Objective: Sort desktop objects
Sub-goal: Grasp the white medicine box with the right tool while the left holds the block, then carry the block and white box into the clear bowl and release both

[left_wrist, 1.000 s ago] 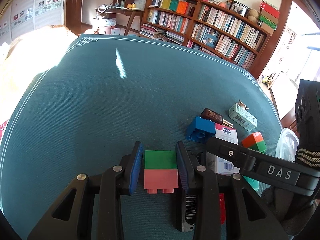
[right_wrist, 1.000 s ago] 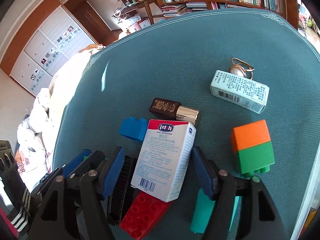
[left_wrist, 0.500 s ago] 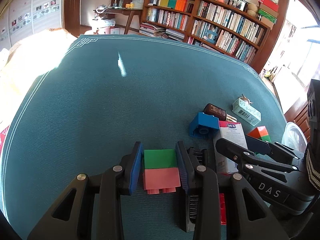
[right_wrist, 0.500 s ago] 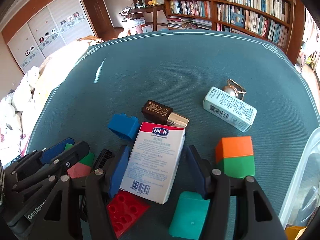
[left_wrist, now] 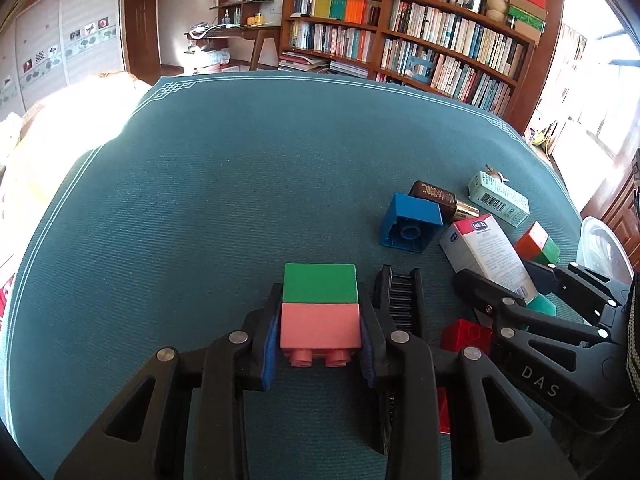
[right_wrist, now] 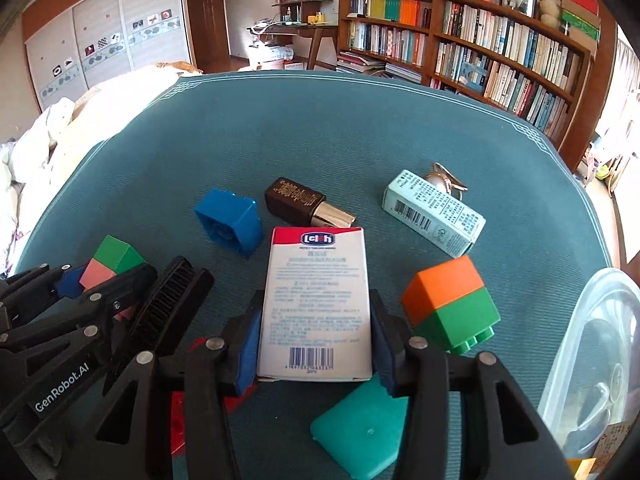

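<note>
The white box (right_wrist: 316, 304) lies on the teal cloth (right_wrist: 320, 128), clamped by the right gripper (right_wrist: 316, 344) whose jaws have just been closing. The pink-green block (left_wrist: 320, 312) is pinched in the left gripper (left_wrist: 320, 344). Both should be lifted straight, clear of the brush (right_wrist: 160, 312).

We looked down steeply from both wrists, close over the table's (left_wrist: 200, 184) near edge, sharing its cluttered right side.
</note>
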